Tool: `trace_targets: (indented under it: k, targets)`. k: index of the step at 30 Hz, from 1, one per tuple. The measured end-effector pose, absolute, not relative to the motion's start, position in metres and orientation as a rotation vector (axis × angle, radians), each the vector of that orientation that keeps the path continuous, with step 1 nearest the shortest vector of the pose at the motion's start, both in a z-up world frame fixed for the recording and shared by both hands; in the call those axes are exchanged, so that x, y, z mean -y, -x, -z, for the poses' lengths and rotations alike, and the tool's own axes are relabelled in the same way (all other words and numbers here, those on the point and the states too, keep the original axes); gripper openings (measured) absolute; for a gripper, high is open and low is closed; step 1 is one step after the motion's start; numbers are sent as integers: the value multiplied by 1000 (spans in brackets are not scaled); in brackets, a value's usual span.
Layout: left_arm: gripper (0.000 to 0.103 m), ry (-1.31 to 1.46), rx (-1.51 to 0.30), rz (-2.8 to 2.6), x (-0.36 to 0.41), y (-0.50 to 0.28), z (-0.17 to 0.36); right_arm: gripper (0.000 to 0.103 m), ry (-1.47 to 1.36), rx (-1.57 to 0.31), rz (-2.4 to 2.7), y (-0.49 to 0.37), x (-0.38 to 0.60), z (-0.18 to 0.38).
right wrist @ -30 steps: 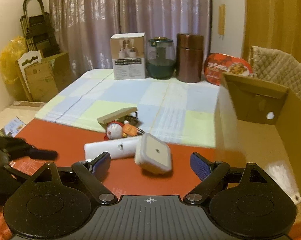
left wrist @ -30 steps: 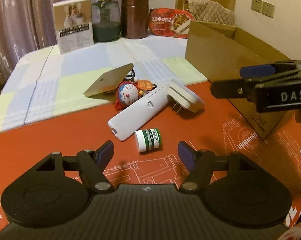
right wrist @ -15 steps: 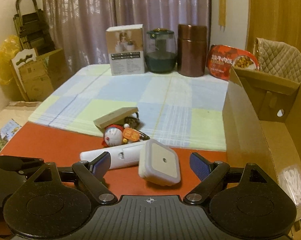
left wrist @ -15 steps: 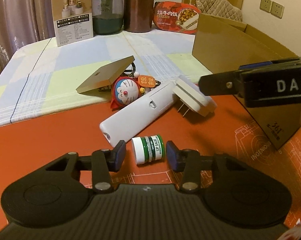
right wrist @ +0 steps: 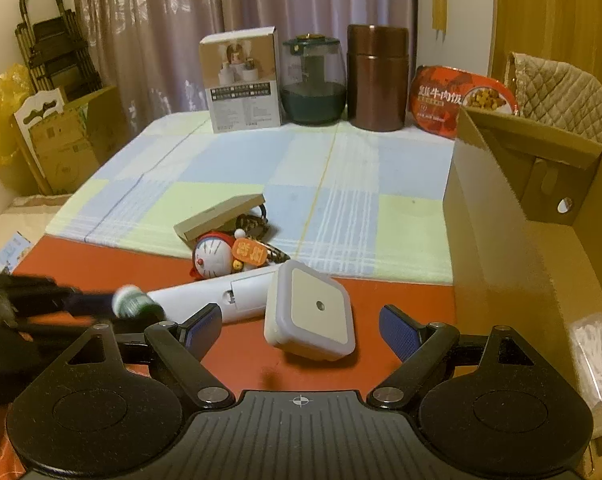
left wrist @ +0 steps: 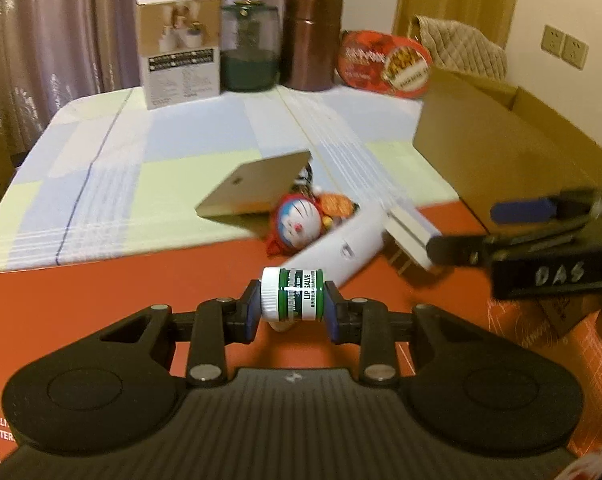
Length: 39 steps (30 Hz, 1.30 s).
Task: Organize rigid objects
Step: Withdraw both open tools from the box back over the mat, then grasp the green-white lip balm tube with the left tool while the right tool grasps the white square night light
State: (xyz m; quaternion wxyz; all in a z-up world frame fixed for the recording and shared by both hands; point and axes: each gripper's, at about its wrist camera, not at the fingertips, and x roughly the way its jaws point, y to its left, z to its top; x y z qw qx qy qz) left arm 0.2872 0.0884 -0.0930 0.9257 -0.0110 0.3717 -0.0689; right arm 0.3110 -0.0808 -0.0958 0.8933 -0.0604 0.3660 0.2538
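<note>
Your left gripper (left wrist: 292, 306) has its two blue pads pressed on both ends of the small green and white lip salve jar (left wrist: 292, 294), which lies sideways between them at the centre of the left wrist frame, lifted a little above the red mat (left wrist: 101, 292). Your right gripper (right wrist: 301, 326) is spread wide, holding nothing, and the square white night light (right wrist: 311, 312) sits tilted on the mat just in front of its gap. Behind the night light lies the long white remote (right wrist: 217, 296), touching it, and further up the Doraemon keychain (right wrist: 213, 258) and the flat tan box (right wrist: 219, 216) leaning over it. At the right side of this frame stands the open cardboard box (right wrist: 497, 240).
</note>
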Motion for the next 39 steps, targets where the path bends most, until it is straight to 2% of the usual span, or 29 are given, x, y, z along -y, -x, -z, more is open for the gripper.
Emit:
trace_targets:
  k: [14, 19, 21, 23, 39]
  targets:
    - [27, 23, -757, 153, -86, -294, 91, 84, 90, -855, -533, -352, 70, 127]
    - [27, 31, -766, 145, -88, -295, 94, 83, -12, -946, -539, -366, 75, 138]
    - [27, 34, -769, 143, -89, -295, 95, 77, -25, -955, -537, -368, 77, 140]
    - [27, 37, -771, 141, -90, -295, 94, 63, -19, -957, -534, -368, 77, 138]
    - [27, 30, -768, 157, -84, -289, 90, 62, 66, -905, -563, -314, 78, 114]
